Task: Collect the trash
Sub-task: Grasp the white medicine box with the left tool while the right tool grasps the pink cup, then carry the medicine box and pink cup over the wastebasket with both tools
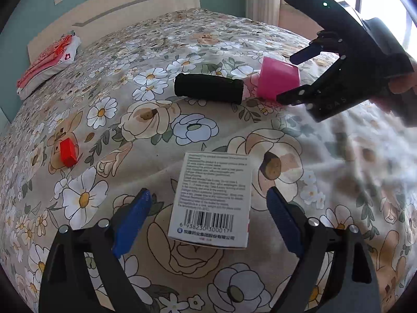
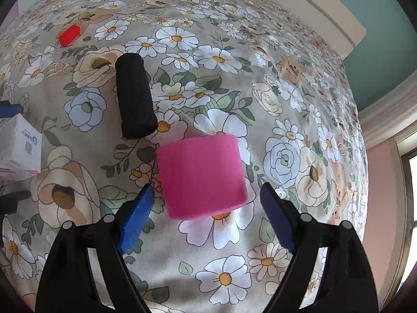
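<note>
A: What lies on the bed with the floral cover (image 1: 146, 52)?

B: A white cardboard box with printed text and a barcode (image 1: 212, 200) sits at 6 o'clock in the left wrist view, between the blue pads of the left tongs (image 1: 208, 221) — the fingers stand apart on either side of it, not touching.

A: And the right tongs?

B: The right tongs (image 2: 206, 214) are spread wide too, holding nothing. The pink plastic cup lying on its side (image 2: 202, 176) rests just ahead of them, near the centre of the right wrist view.

A: Anything else?

B: A black textured cylinder (image 2: 135, 96) lies at 10 o'clock from the cup, close beside it. A small red block (image 2: 69, 35) sits farther out toward 10 o'clock, well apart from the rest. In the left view a folded red-and-white cloth bundle (image 1: 48, 64) rests near the pale headboard (image 1: 112, 7) — at about 10 o'clock.
</note>
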A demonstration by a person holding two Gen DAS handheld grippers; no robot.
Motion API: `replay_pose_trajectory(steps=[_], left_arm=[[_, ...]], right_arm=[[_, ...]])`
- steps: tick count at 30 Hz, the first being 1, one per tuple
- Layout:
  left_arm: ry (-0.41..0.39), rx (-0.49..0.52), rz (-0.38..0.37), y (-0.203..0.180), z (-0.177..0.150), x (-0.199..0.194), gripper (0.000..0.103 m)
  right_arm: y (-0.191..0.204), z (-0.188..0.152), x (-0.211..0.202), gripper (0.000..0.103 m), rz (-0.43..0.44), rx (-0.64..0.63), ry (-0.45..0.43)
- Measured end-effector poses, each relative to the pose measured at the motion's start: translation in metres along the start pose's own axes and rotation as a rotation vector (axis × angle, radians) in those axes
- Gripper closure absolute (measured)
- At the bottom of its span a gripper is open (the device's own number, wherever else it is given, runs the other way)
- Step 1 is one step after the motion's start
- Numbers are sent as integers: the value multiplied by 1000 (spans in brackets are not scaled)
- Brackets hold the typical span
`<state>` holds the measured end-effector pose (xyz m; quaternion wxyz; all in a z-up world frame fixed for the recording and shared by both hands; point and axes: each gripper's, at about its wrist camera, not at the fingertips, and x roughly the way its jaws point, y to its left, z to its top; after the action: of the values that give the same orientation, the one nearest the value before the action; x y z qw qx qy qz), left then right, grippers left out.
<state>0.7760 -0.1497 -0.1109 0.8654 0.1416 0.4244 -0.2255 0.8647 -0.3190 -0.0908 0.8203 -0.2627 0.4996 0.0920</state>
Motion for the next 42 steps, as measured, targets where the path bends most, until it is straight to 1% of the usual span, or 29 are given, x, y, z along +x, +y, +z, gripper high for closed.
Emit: replay_pose_trajectory(steps=[4,5,6,7,8,9,11,14,19,23,27,31,34,39,42], left_arm=[[15,-63,-30,10,2,15,13],[13,-74,-31,11,2,17,23],[12,-76,-31,12,2,19,35],[10,-79,-36,13,2,19,40],[9,-83,-46,14,2,20,51],[11,-86,-49,15,3,19,58],[12,-113,-58,17,4,18,58],[2,-127,-43,16,3,13,58],[-14,-128,-43,11,-1,-16,58],[-38,-133,-4,7,-3,-59,58],[-52,-144,44,0,-5,-114,58],[-80,-133,91,-14,-7,-179,58],[-95,-122,140,-27,-11,-229,58],[-127,-111,192,-44,-28,-310,58],[-150,-118,240,-50,-39,-359,58]], right_arm=[[-5,8,19,21,27,15,10],[-5,9,23,21,36,16,12],[-6,10,25,23,46,21,8],[-7,10,27,27,67,30,6],[-7,10,26,35,87,38,1],[-7,9,26,35,86,51,-5],[-7,4,24,35,91,75,-20],[-8,-5,16,35,65,104,-33],[-13,-18,-19,35,39,154,-68],[-13,-26,-65,35,25,179,-88],[-6,-40,-128,35,27,196,-121],[2,-58,-195,35,43,218,-159],[11,-73,-246,35,35,214,-187],[22,-106,-324,35,44,259,-234],[30,-124,-376,35,53,270,-286]])
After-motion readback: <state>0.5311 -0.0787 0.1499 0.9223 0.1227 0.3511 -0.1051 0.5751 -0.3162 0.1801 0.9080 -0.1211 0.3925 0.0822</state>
